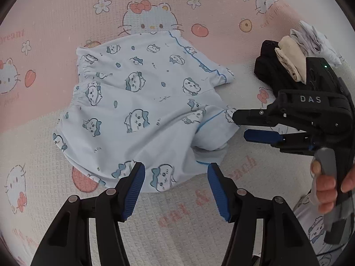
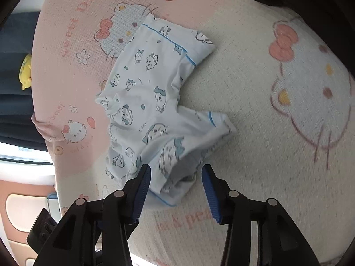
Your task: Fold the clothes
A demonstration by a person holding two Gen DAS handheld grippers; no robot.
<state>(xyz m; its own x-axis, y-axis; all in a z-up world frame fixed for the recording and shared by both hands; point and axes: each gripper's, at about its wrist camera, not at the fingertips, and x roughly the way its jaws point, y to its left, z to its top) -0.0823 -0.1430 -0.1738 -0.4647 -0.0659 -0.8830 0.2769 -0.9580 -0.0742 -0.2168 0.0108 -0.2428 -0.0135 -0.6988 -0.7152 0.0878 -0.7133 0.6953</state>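
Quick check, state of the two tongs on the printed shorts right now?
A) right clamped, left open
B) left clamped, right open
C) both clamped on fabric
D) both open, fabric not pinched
D: the left tongs and right tongs both stand apart, and the printed shorts lie loose on the blanket with no pad pressing them.

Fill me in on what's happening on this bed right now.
A person is folding clothes with a handheld gripper in each hand. A pair of pale blue cartoon-print shorts lies partly folded and rumpled on the pink and cream bedspread. The left gripper and the right gripper are both open, with the cloth's near edge lying loose between their fingers, not pinched. A small pile of other clothes, dark, beige and white, sits off to the side.
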